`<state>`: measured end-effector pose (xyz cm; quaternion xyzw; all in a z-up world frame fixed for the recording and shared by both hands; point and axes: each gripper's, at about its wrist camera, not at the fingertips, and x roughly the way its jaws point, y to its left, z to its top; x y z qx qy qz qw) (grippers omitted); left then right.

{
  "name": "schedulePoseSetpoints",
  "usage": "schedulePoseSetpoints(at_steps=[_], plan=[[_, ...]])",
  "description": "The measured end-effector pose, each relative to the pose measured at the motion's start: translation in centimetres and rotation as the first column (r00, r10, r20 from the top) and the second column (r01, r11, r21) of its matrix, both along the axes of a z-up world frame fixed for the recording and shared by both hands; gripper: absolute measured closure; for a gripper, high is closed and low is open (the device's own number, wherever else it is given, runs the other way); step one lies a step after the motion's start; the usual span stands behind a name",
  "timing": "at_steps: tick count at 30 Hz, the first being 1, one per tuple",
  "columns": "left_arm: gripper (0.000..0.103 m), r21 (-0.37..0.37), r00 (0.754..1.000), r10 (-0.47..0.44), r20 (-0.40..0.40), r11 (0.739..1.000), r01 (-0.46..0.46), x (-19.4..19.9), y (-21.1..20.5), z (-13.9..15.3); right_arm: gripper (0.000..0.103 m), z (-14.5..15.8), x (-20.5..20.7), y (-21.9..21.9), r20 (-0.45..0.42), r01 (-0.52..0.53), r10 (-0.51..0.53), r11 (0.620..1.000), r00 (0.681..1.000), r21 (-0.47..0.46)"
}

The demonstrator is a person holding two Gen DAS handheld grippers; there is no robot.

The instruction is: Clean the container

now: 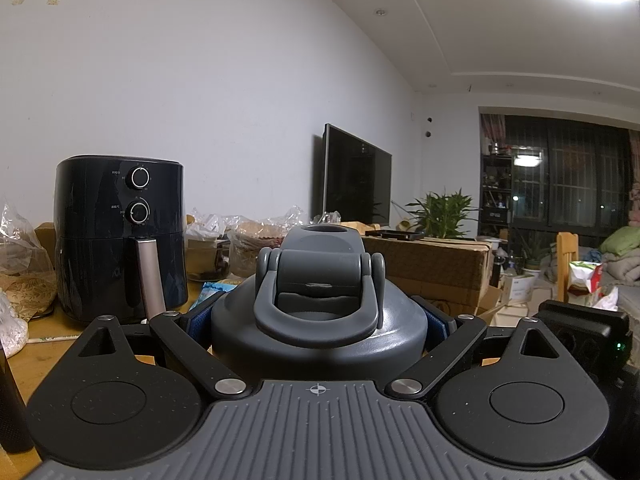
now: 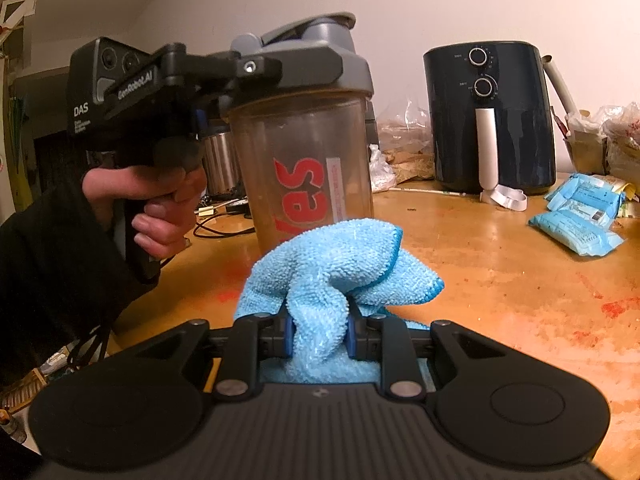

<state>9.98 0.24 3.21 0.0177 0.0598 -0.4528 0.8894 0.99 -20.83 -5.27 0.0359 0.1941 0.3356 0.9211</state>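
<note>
Gripping the grey screw-on lid (image 1: 318, 320) of the clear plastic shaker bottle with red lettering (image 2: 306, 168), your left gripper (image 1: 318, 316) hides its own fingertips behind that lid. The bottle stands on the worn wooden table (image 2: 500, 272); your right gripper (image 2: 318, 336) pinches a bunched light-blue microfibre cloth (image 2: 340, 264), which covers the bottle's base
</note>
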Motion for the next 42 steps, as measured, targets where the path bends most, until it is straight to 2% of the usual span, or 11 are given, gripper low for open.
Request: schedulePoseSetpoints(at_steps=[42], plan=[[0.008, 0.004, 1.000, -0.001, -0.001, 1.000, 0.001, 0.3, 0.0, -0.1, 0.083, 5.7, -1.5, -0.2, 0.153, 0.017, -0.021, 0.999, 0.988, 0.032]])
